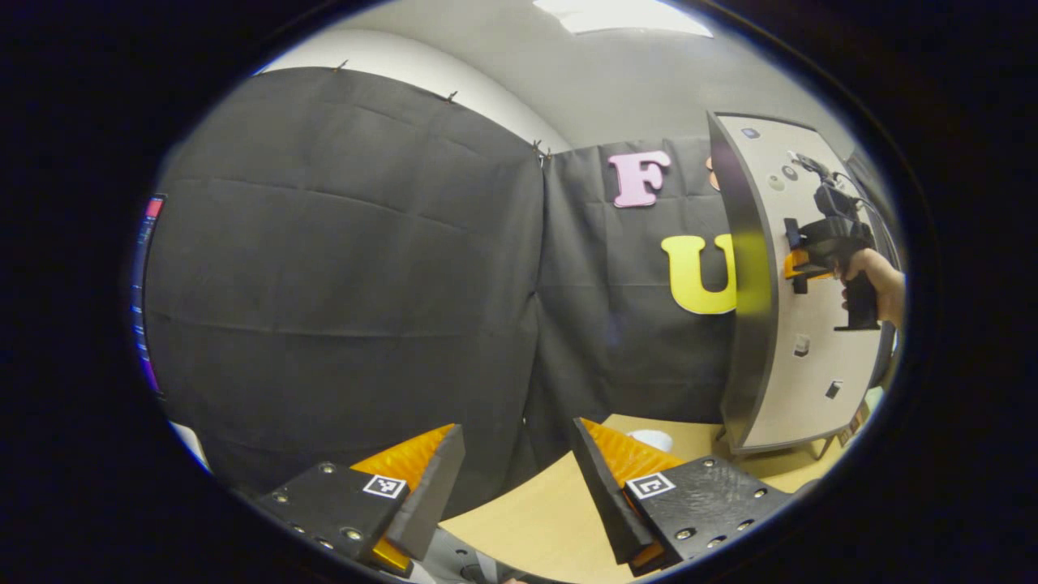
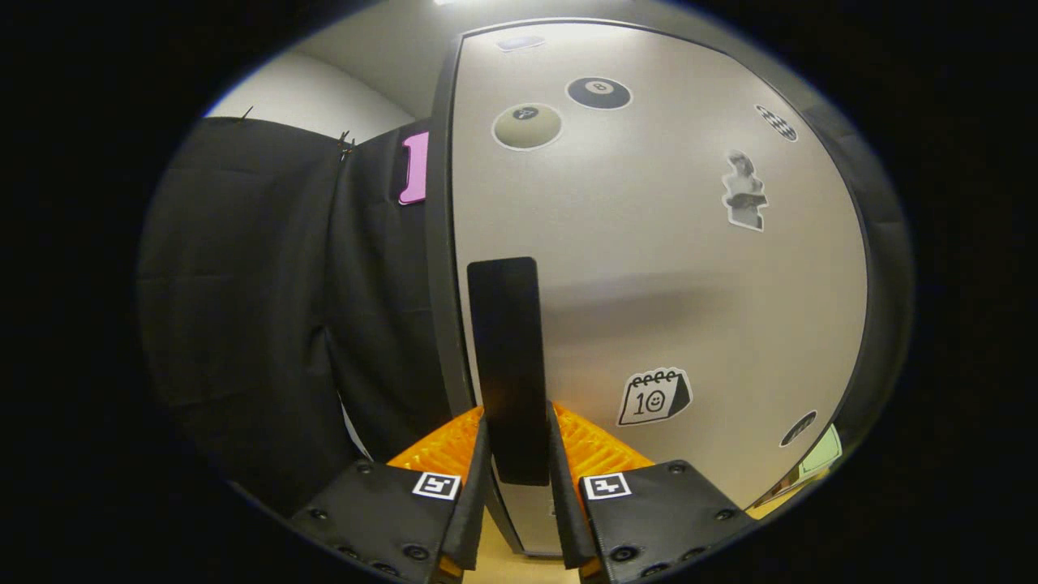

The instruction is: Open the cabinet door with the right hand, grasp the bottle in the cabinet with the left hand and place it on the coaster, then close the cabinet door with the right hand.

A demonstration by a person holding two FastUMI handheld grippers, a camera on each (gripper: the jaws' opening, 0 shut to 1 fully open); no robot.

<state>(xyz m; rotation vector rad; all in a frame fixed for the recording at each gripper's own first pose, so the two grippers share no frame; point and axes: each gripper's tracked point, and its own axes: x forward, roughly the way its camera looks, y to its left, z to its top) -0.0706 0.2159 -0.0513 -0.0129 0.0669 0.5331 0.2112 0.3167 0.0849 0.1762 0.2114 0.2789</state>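
Right gripper [image 2: 519, 454] pinches the door handle [image 2: 504, 357]; left gripper [image 1: 519, 478] waits spread; swing the cabinet door [image 2: 649, 268] smoothly along its arc

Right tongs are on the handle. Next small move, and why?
Probably pull the handle to swing the door open: the right tongs clamp it, the door looks closed, and the left tongs wait open.

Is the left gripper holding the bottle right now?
No. In the left gripper view the left gripper has its fingers apart over the table with nothing between them.
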